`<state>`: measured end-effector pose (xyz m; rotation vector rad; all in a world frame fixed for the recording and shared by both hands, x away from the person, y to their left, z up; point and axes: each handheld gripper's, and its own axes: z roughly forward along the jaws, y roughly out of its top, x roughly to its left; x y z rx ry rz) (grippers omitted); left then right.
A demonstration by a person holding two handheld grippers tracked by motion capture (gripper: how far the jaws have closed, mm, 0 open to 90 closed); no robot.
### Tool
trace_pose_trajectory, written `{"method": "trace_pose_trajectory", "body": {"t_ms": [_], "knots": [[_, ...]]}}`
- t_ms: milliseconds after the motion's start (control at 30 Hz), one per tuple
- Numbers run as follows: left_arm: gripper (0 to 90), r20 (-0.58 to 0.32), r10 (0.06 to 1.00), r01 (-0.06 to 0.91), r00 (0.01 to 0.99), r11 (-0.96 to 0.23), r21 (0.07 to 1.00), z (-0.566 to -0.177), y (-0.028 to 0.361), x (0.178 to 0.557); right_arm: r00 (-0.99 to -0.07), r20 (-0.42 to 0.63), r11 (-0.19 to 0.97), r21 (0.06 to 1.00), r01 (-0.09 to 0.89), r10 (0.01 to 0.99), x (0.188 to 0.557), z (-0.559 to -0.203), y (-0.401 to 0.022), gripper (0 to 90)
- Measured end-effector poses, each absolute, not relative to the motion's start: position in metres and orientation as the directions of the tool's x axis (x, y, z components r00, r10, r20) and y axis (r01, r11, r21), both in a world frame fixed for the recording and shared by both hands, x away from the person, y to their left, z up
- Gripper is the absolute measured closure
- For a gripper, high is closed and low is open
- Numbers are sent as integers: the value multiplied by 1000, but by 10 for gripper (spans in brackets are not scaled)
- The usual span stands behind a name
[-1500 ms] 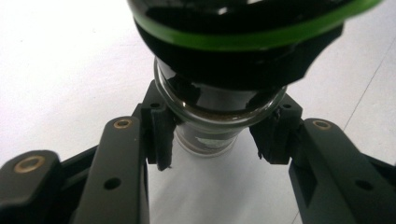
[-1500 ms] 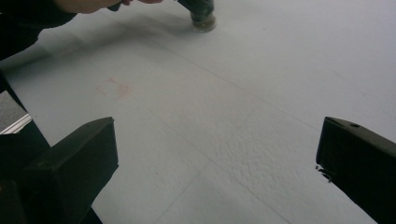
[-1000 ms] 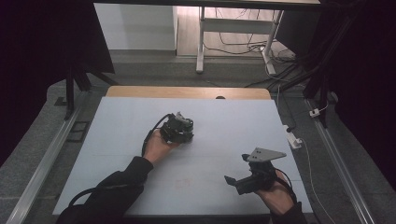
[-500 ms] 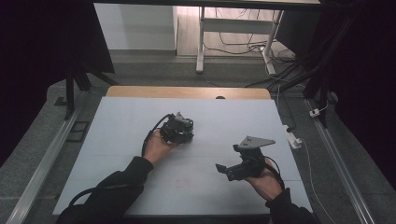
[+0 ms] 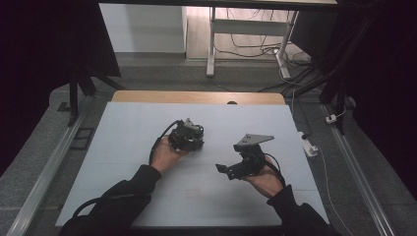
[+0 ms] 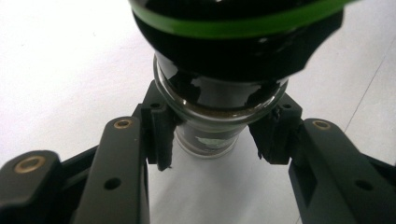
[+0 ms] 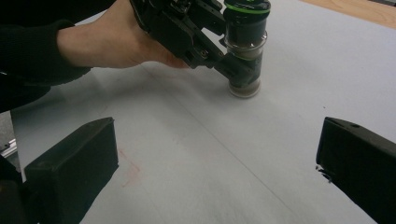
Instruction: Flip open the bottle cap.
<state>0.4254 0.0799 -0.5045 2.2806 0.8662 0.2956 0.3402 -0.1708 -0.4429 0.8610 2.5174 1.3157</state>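
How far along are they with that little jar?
Done: the left gripper has its fingers clamped on the glass jar, which stands upright on the table. In hand: the right gripper hovers open, facing it. Left: the green-ringed black cap looks still on, if opening is the aim.

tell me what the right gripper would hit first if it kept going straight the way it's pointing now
Probably the small glass jar with the black, green-ringed cap, standing on the table and clamped by the left gripper. The right gripper has open jaws aimed roughly at it across bare tabletop; depth is hard to judge.
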Motion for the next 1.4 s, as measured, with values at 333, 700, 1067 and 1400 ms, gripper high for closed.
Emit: {"method": "trace_pose_trajectory", "body": {"t_ms": [333, 700, 1067, 1400], "knots": [[539, -25, 656, 505, 754, -556, 660, -504, 80, 426, -824, 74, 480, 782, 398, 562, 359, -446, -152, 0], [539, -24, 657, 507, 753, -557, 658, -504, 80, 426, -819, 51, 487, 782, 389, 572, 378, -450, -135, 0], [539, -24, 656, 506, 754, -558, 658, -504, 80, 426, -831, 47, 511, 769, 384, 554, 390, -451, -125, 276], [539, -22, 653, 502, 757, -560, 659, -504, 80, 426, -853, 82, 520, 761, 388, 516, 400, -446, -117, 712]]}}
